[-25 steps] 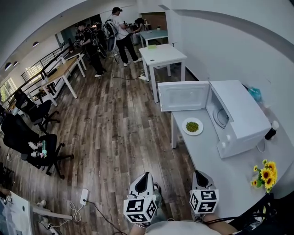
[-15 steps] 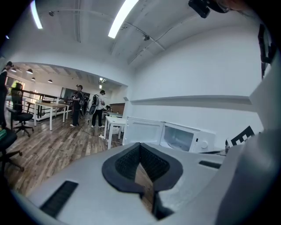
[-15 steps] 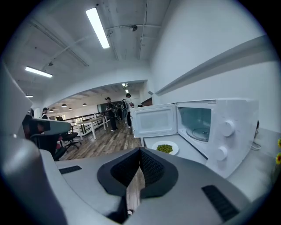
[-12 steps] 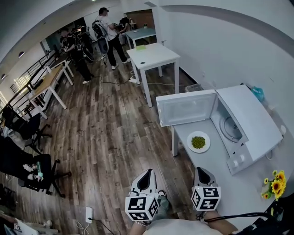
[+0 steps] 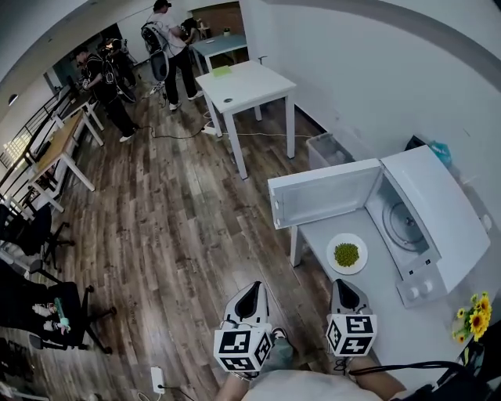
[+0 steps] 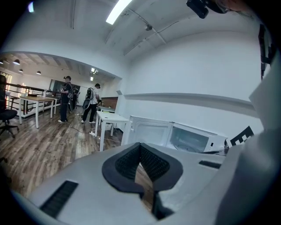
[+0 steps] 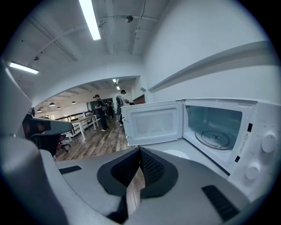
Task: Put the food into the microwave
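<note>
- One white table (image 5: 391,298) bears an open microwave (image 5: 446,211), with a plate (image 5: 332,247) of peas (image 5: 346,254) before it.
- Left gripper (image 5: 251,289) and right gripper (image 5: 342,287) hover near, jaws together, empty.

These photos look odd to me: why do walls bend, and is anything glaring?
Head view: the wide lens bows the wall and floorboards; microwave and plate of peas are sharp. Left gripper view: dark round border, ceiling light blown out white. Right gripper view: same border, strip light glaring.
</note>
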Demonstrator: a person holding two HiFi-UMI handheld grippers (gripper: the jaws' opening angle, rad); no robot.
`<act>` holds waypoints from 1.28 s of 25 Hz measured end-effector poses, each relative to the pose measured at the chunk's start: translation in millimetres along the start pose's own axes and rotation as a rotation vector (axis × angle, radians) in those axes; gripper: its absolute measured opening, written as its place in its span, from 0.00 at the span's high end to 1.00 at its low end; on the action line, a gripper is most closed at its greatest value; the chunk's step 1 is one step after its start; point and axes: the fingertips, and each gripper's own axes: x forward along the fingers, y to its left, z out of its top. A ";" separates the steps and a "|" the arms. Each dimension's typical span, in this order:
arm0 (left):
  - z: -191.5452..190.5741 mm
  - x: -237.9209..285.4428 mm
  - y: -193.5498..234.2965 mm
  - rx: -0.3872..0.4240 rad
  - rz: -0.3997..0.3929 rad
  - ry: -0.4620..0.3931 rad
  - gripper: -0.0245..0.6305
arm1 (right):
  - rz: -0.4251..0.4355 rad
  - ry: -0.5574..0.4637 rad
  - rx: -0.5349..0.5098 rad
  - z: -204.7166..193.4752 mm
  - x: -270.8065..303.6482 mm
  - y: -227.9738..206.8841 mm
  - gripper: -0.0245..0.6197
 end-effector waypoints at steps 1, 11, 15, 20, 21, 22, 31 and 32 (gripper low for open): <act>2.0 6.6 3.6 -0.001 -0.009 0.002 0.96 | -0.013 0.000 0.002 2.3 4.5 -1.2 0.94; 22.0 66.0 16.2 0.021 -0.122 0.022 0.96 | -0.120 -0.042 0.026 34.8 39.4 -10.1 0.94; 26.6 86.4 16.3 0.031 -0.169 0.032 0.96 | -0.162 -0.046 0.042 39.2 47.1 -15.1 0.94; 29.7 110.7 7.6 0.037 -0.231 0.035 0.96 | -0.225 -0.056 0.060 41.7 44.6 -27.5 0.94; 30.0 114.2 4.1 0.037 -0.241 0.034 0.96 | -0.236 -0.056 0.061 41.1 42.8 -30.7 0.94; 29.8 116.8 0.0 0.037 -0.252 0.033 0.96 | -0.247 -0.053 0.062 39.6 40.6 -34.3 0.94; 17.7 130.8 -32.0 0.046 -0.319 0.083 0.96 | -0.308 -0.044 0.097 32.9 27.7 -59.4 0.94; 18.0 132.6 -34.7 0.048 -0.325 0.085 0.96 | -0.310 -0.041 0.099 32.3 28.1 -60.8 0.94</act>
